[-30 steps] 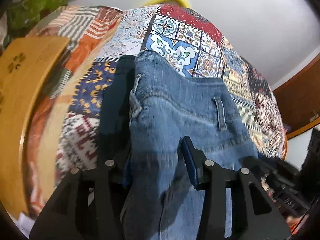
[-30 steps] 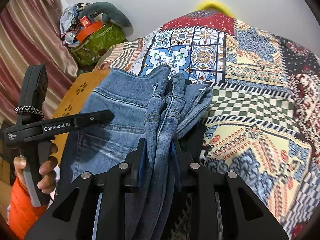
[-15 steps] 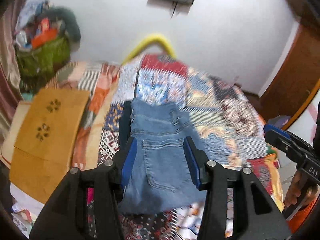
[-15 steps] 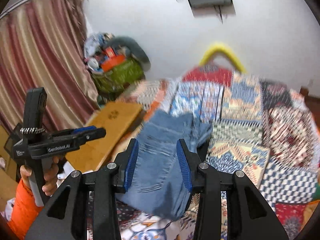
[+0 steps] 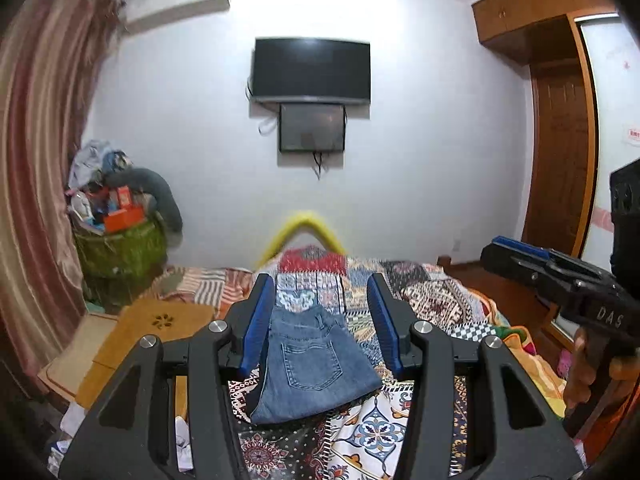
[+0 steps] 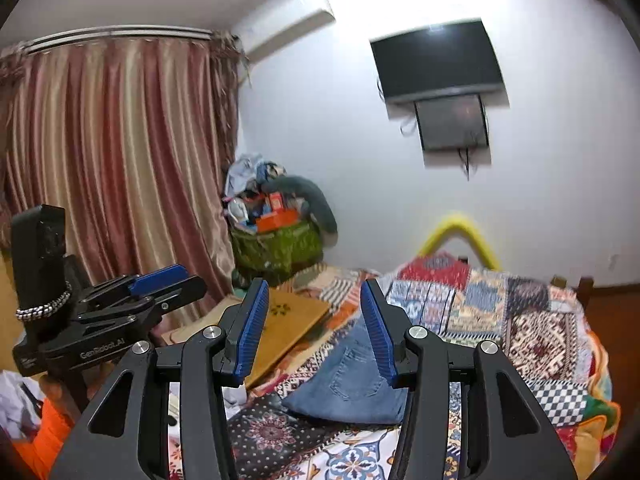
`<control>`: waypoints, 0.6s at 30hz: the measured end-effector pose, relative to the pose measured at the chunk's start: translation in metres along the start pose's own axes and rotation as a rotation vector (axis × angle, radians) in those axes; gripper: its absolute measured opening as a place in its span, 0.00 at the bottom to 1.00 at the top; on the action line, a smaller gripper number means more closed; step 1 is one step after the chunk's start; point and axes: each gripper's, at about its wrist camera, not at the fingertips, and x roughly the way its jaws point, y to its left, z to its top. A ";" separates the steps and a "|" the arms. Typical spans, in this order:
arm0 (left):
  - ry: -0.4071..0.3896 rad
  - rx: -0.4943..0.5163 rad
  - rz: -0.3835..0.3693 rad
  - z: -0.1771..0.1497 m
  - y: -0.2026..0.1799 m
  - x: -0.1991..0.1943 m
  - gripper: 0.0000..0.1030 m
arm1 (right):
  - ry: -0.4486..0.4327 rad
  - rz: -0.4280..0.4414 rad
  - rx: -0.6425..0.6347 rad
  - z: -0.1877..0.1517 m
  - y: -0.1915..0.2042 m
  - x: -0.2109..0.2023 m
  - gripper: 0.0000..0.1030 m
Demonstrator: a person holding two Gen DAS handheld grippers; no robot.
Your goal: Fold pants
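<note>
Your left tongs (image 5: pixel 322 322) and right tongs (image 6: pixel 316 330) both stand wide, holding nothing, raised well apart from the bed (image 6: pixel 540 336). The jeans (image 5: pixel 312 364) lie folded on its quilt, back pocket up.

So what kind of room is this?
Most likely a bedroom: a bed under a patchwork quilt, a wall TV, a curtain. Folded jeans lie on the quilt.
</note>
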 end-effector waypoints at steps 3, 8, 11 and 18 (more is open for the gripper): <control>-0.025 -0.007 0.015 -0.009 -0.004 -0.019 0.53 | -0.042 -0.022 -0.021 -0.009 0.014 -0.021 0.43; -0.065 0.017 0.061 -0.023 -0.010 -0.039 0.90 | -0.093 -0.078 -0.030 -0.023 0.023 -0.041 0.83; -0.063 -0.002 0.061 -0.028 -0.007 -0.044 0.98 | -0.106 -0.106 -0.034 -0.027 0.026 -0.045 0.87; -0.066 -0.001 0.067 -0.036 -0.011 -0.053 0.99 | -0.106 -0.137 0.001 -0.030 0.022 -0.049 1.00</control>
